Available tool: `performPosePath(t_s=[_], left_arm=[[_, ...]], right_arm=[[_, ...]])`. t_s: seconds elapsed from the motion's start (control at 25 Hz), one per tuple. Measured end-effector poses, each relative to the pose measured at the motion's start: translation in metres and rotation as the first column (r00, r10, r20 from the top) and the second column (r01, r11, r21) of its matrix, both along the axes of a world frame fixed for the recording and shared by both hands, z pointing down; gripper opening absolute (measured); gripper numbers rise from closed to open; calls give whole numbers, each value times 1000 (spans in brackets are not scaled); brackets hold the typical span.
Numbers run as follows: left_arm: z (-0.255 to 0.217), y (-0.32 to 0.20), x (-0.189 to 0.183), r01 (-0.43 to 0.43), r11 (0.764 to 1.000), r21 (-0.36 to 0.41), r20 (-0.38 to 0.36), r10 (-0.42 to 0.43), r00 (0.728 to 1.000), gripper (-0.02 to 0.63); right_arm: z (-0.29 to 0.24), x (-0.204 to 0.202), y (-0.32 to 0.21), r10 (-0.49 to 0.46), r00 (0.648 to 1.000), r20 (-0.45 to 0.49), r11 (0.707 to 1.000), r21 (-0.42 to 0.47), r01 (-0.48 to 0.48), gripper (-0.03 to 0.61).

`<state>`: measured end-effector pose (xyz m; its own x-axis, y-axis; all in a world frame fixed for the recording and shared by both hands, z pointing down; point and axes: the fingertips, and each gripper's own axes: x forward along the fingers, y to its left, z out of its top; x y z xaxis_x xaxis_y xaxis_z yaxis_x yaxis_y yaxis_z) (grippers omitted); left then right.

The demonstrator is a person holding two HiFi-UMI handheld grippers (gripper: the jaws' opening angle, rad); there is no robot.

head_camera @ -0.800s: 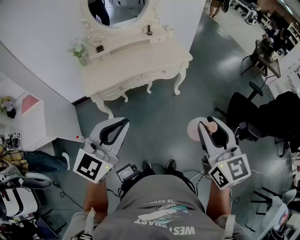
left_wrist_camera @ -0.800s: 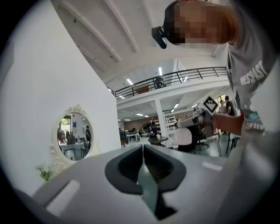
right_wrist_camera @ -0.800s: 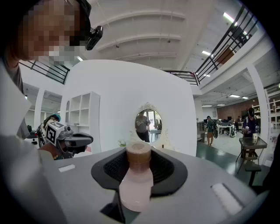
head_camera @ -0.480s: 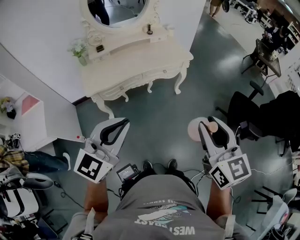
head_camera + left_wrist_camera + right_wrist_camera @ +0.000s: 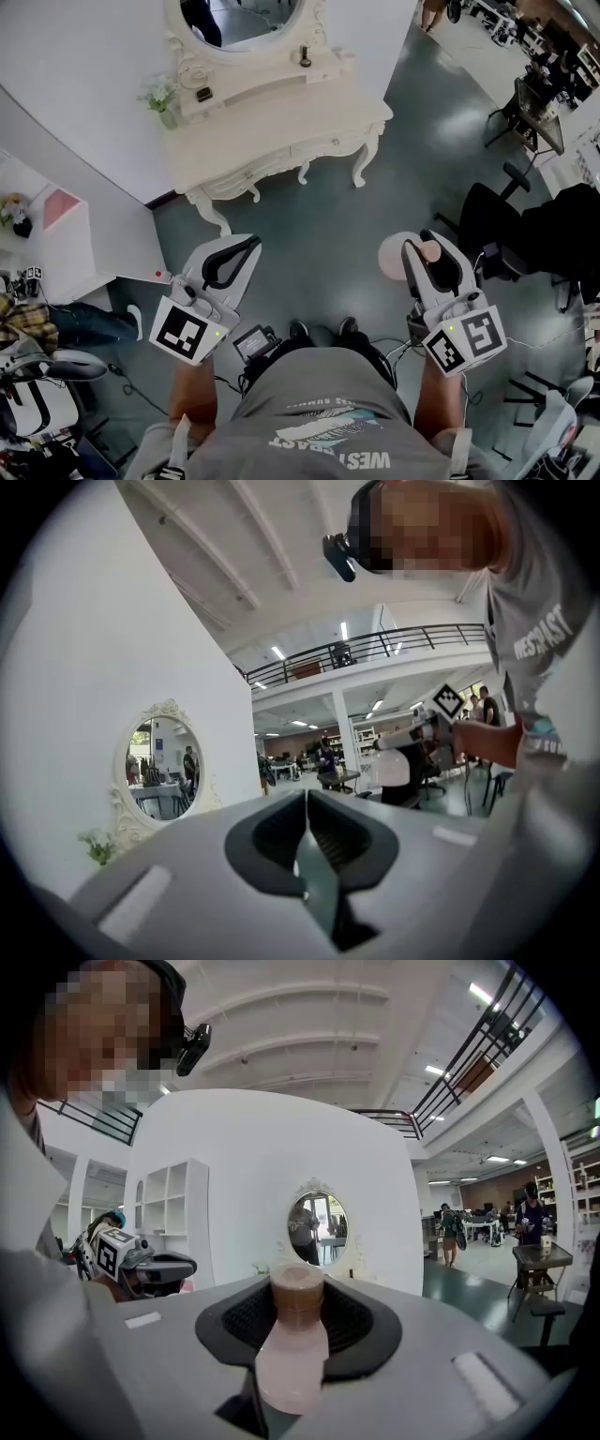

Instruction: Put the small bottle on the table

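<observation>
Both are out in front of you: your right hand-held gripper [image 5: 427, 247] is clamped on the small bottle [image 5: 292, 1335], pink with a brown cap, over the floor [image 5: 309, 230], well apart from the white worktop [image 5: 281, 131]; your left hand-held gripper [image 5: 247, 246] is closed on nothing.

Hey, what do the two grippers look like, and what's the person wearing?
The left gripper and right gripper are light grey wedge-shaped shells with black ribbed pads. Each carries a white cube with black square markers. The person wears a grey printed T-shirt.
</observation>
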<state>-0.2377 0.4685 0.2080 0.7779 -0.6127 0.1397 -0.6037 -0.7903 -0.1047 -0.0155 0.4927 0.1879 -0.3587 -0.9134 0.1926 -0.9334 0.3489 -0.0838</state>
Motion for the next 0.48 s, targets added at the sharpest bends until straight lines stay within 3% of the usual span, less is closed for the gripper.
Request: performPosePath(t_s=[0.48], left_arm=[[6, -19, -2, -8, 1000, -10, 5, 8, 1000, 9]], right_arm=[[0, 0, -34, -5, 1000, 3, 1000, 7, 5, 133]])
